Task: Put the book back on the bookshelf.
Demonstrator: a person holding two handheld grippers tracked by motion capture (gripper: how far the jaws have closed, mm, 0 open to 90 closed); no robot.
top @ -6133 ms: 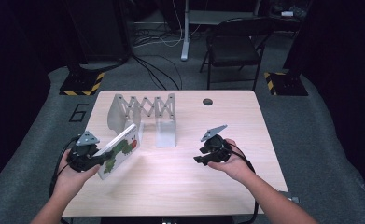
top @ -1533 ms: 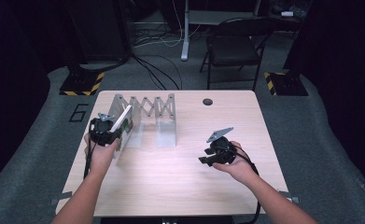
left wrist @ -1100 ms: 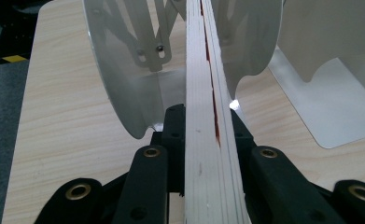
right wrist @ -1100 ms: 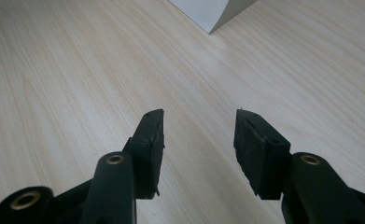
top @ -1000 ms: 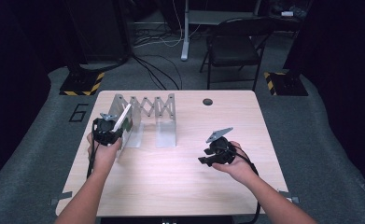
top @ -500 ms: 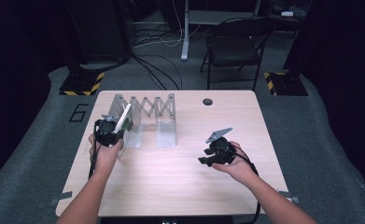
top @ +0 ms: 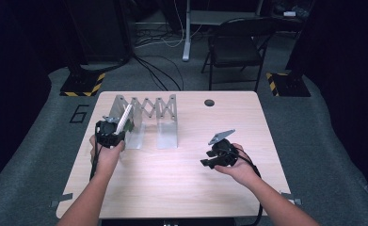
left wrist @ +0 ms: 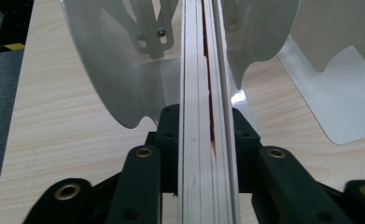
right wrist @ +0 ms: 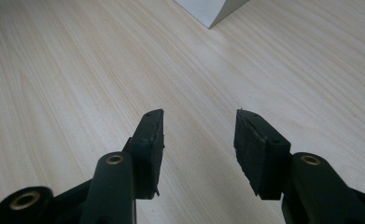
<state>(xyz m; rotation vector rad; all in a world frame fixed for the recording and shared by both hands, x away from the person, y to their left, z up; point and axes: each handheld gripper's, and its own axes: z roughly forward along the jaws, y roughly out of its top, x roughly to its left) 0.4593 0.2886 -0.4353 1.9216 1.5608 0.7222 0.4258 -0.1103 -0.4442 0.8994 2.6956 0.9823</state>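
A thin white book [top: 124,118] stands on edge between two dividers of the metal accordion rack [top: 158,110] at the table's back left. My left gripper [top: 117,129] is behind it, still shut on the book's near edge. In the left gripper view the book [left wrist: 203,70] runs straight away between the black pads, which touch both sides, with a rack divider [left wrist: 110,70] on each side. These jaws have just been opening slightly. My right gripper [top: 209,163] hovers over bare table at the right, open with nothing between its fingers [right wrist: 199,135].
A round black grommet [top: 209,102] sits near the table's back edge. A folding chair [top: 236,44] and cables are on the floor beyond. The rack's flat base plate [left wrist: 339,107] lies right of the book. A corner of the rack [right wrist: 208,9] is ahead of the right gripper.
Since the oldest frame the left hand has carried the book from the front left of the table into the rack. Over the last second neither hand has visibly moved.
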